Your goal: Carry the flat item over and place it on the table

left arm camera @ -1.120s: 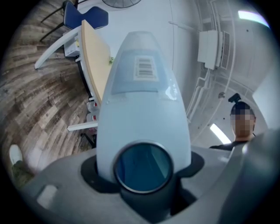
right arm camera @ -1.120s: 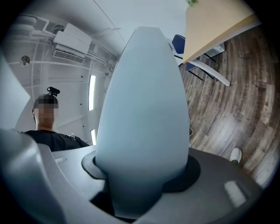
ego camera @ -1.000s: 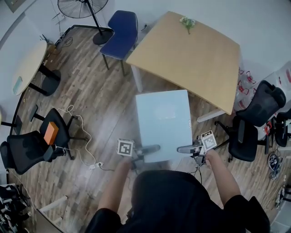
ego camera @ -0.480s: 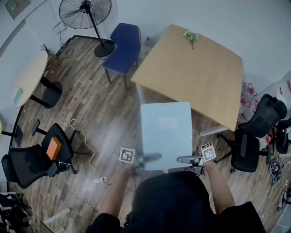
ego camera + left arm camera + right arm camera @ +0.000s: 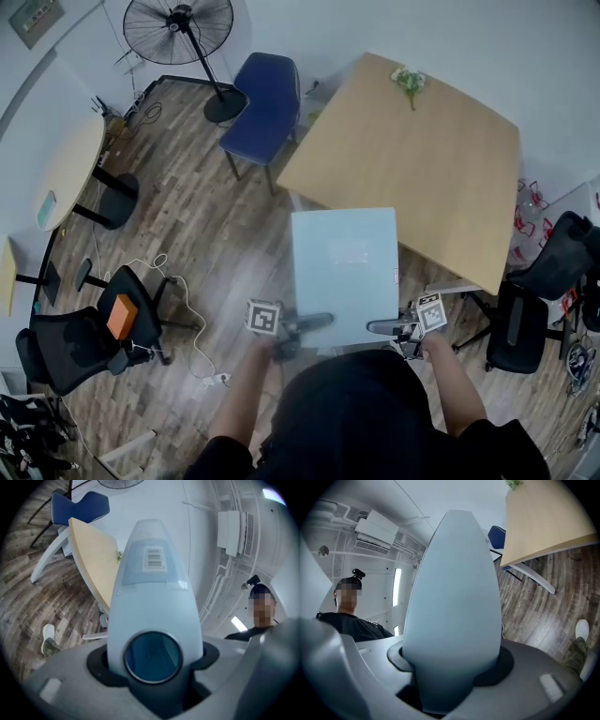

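- Two grippers clamp the near edge of the flat item [image 5: 342, 272]: the left gripper [image 5: 314, 322] by its left corner and the right gripper [image 5: 380, 328] by its right. Each pair of jaws stands partly apart and is pressed onto the panel.
- It is a pale blue rectangular panel, held roughly level above the wood floor [image 5: 206, 225], with a barcode label [image 5: 153, 558] on one face.
- From the head view, its far edge overlaps the near edge of the wooden table [image 5: 412, 159].
- Beyond stands a blue chair [image 5: 267, 98].
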`<state>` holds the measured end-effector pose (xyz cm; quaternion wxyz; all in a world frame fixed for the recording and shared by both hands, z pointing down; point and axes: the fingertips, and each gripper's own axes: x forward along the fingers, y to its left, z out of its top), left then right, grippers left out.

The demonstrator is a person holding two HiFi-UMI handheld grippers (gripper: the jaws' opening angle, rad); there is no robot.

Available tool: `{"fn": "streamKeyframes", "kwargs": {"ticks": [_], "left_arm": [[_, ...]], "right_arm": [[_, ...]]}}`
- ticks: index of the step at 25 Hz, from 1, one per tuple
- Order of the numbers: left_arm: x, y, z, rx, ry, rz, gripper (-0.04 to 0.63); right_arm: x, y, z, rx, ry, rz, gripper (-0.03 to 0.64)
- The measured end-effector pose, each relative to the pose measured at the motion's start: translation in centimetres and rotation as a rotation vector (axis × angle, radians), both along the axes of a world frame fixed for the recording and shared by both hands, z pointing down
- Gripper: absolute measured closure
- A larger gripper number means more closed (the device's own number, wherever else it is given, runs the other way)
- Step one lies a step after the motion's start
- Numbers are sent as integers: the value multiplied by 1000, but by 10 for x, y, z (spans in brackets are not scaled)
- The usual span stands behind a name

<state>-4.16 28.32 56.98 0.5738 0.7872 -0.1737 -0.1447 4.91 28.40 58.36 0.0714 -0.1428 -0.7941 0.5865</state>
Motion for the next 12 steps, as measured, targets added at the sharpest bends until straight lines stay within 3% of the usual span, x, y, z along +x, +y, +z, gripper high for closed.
{"fn": "streamKeyframes", "kwargs": {"ticks": [4, 12], "left_arm": [[-3, -61, 1, 21, 3, 2, 256], [2, -177, 9, -20, -13, -9, 256]], "right_arm": [[-4, -62, 1, 6, -6, -3, 324], [4, -177, 7, -15, -3, 18, 324]]}}
